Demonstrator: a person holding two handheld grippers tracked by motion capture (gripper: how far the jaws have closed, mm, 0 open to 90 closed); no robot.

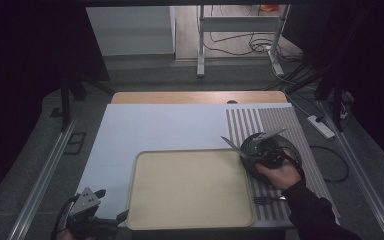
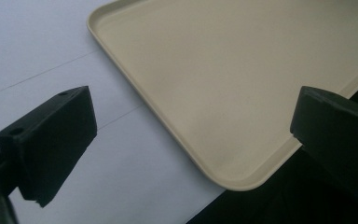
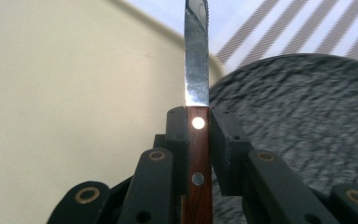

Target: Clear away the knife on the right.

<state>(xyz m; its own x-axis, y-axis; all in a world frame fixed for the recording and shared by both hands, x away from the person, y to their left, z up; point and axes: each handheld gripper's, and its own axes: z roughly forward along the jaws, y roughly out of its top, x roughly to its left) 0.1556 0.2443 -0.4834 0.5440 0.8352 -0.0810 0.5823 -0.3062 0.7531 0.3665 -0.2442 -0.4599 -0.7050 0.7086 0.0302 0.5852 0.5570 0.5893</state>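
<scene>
Knife [image 3: 196, 70] is sitting clamped by its wooden handle between the closed jaws of the right gripper [image 3: 197, 122], blade pointing over the tray [image 1: 190, 187] edge beside the dark plate [image 3: 303, 107]. Left gripper [image 2: 186, 140] is resting wide open, holding nothing, at the tray's near corner. Risk: the narrow handle could be pivoting in the pads, swinging the blade off line. The high view is also showing a fork [image 1: 266, 200] on the striped mat [image 1: 280, 125].

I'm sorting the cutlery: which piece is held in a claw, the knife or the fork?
The knife, with its wooden riveted handle clamped in the right claw beside the tray. The fork lies untouched on the striped mat.
</scene>
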